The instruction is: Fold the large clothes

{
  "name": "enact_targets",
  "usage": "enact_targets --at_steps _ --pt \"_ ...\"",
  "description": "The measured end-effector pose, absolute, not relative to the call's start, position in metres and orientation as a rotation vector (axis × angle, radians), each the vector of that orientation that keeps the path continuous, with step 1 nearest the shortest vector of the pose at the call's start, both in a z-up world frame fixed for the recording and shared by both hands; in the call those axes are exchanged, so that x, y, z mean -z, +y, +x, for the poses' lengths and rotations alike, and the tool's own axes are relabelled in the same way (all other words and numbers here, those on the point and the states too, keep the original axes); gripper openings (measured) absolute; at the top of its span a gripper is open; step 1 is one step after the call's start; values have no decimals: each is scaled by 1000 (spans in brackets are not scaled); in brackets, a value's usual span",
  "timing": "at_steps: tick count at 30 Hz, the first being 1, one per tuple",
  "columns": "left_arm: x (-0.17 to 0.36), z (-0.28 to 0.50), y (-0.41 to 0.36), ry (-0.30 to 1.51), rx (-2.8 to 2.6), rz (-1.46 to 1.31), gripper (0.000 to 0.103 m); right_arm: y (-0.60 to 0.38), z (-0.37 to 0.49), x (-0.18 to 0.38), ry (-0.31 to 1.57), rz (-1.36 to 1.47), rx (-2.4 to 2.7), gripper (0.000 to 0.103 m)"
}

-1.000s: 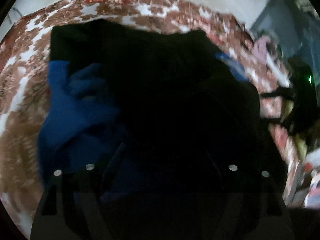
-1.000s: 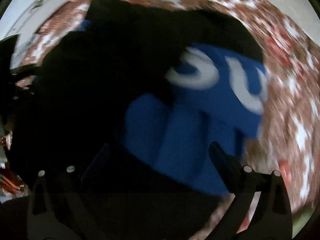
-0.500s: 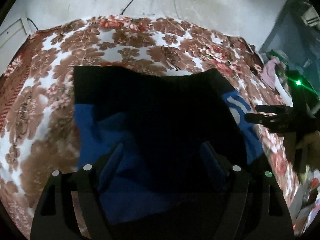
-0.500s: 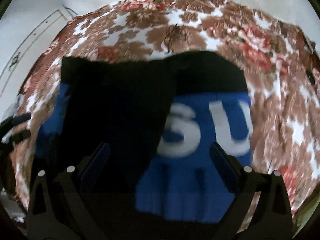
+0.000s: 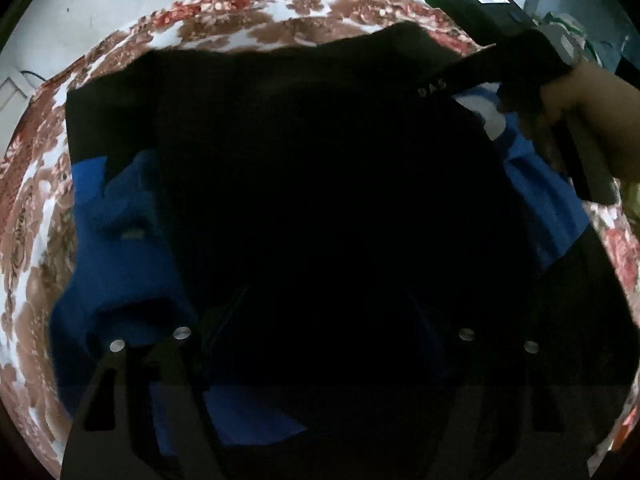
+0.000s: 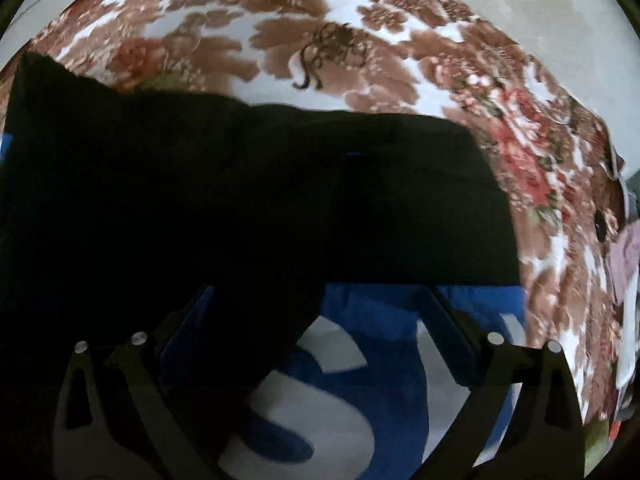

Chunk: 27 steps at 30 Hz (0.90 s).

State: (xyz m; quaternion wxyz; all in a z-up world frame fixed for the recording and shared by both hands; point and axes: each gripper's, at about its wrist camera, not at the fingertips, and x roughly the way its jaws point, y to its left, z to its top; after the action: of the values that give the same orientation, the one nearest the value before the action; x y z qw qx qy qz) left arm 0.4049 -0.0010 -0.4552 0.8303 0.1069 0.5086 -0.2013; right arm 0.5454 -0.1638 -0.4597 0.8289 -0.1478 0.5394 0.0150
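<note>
A large black and blue garment [image 5: 320, 184] lies spread on a floral bed cover [image 5: 224, 28]. Its blue part with big white letters [image 6: 360, 392] shows low in the right wrist view, with black cloth [image 6: 248, 184] across the middle. My left gripper [image 5: 324, 300] hovers over the dark cloth with its fingers spread wide; nothing shows between them. My right gripper [image 6: 320, 300] is open just above the blue lettered part. The right hand and gripper body [image 5: 532, 68] show at the garment's far right corner in the left wrist view.
The brown, red and white floral cover [image 6: 360, 48] stretches beyond the garment to a pale wall [image 5: 120, 0]. Other clothes [image 6: 628, 256] lie at the bed's right edge.
Both grippers have dropped closer to the garment. The right hand has come over to the garment's far right corner in the left wrist view.
</note>
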Motion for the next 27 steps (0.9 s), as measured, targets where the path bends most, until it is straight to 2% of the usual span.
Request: enact_targets --at_steps 5,8,13,17,21,27 --pt "453 402 0 1086 432 243 76 -162 551 451 1130 -328 -7 98" --pt "436 399 1 1063 435 243 79 -161 542 428 1104 -256 3 98" --pt "395 400 18 973 387 184 83 -146 504 392 1063 -192 -40 98" --pt "376 432 34 940 347 117 87 -129 466 394 1116 -173 -96 98" --pt "381 479 36 960 323 112 87 -119 436 403 1111 -224 -102 98" --pt "425 534 19 1072 288 174 87 -129 414 430 1150 -235 -70 98"
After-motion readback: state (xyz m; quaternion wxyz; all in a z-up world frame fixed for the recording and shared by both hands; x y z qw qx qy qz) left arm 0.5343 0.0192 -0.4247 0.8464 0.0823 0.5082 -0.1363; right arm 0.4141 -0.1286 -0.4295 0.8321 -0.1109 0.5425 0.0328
